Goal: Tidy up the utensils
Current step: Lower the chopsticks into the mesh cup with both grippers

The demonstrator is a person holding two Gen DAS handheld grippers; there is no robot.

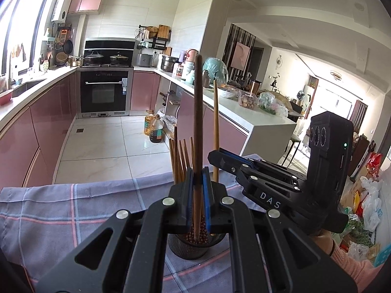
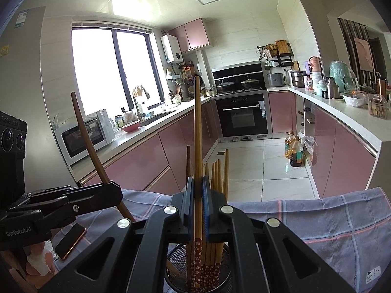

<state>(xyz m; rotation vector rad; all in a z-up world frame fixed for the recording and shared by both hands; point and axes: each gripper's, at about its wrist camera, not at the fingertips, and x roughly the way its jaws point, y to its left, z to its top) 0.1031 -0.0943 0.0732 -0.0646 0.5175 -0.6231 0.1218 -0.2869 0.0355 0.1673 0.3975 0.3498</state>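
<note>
Your two wrist views sit close above the mesh holder [image 1: 195, 244] [image 2: 198, 268], facing the kitchen; each catches the other tongs [image 1: 227, 161] [image 2: 107, 190].

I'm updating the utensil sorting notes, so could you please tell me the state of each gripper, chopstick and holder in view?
Left gripper: shut on dark chopstick, upright.
Right gripper: shut on light chopstick, upright.
Mesh holder: upright on the checked cloth, with chopsticks standing inside.
Phone: flat, screen dark.
</note>
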